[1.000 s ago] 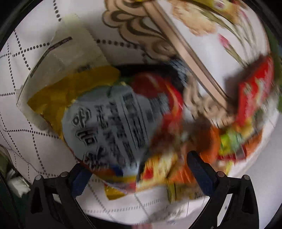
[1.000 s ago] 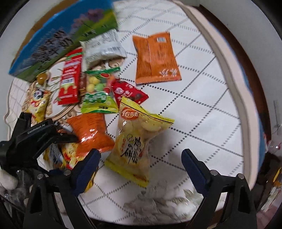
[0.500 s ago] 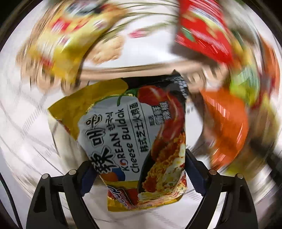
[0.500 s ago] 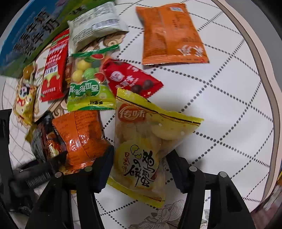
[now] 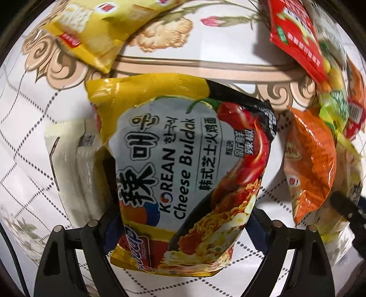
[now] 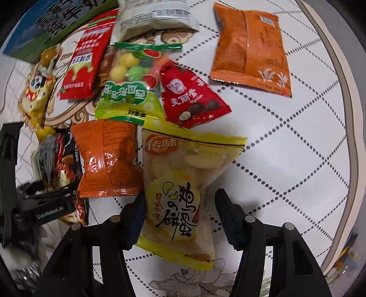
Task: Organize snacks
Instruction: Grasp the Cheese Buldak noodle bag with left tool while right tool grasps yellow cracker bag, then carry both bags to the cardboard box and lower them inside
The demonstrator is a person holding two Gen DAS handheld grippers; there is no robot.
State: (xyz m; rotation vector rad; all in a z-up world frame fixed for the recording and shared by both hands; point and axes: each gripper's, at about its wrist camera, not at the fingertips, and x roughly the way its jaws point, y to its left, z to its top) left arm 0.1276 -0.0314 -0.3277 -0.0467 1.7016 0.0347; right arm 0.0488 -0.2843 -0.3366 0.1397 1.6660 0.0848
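Note:
My left gripper point(image 5: 180, 228) is shut on the Cheese Buldak noodle pack point(image 5: 183, 164), held above the tablecloth. The same pack shows at the left of the right wrist view point(image 6: 57, 164), with the left gripper's black body point(image 6: 45, 205) around it. My right gripper point(image 6: 180, 212) has its jaws on both sides of the yellow egg-biscuit bag point(image 6: 180, 194), which lies on the table; the left finger touches the bag and a gap shows at the right finger. An orange snack bag point(image 6: 107, 160) lies just left of it.
Several snacks lie behind: a red chocolate pack point(image 6: 189, 96), a green candy bag point(image 6: 130, 91), a red bar point(image 6: 87, 61), a silver pack point(image 6: 155, 18), an orange pack point(image 6: 251, 48) and a yellow pack point(image 5: 98, 29). A blue-green box point(image 6: 52, 22) stands at the far left. A pale flat packet point(image 5: 71, 164) lies under the noodle pack.
My left gripper has lifted and turned the noodle pack so its front faces the camera. My right gripper has moved forward and narrowed its jaws around the yellow biscuit bag.

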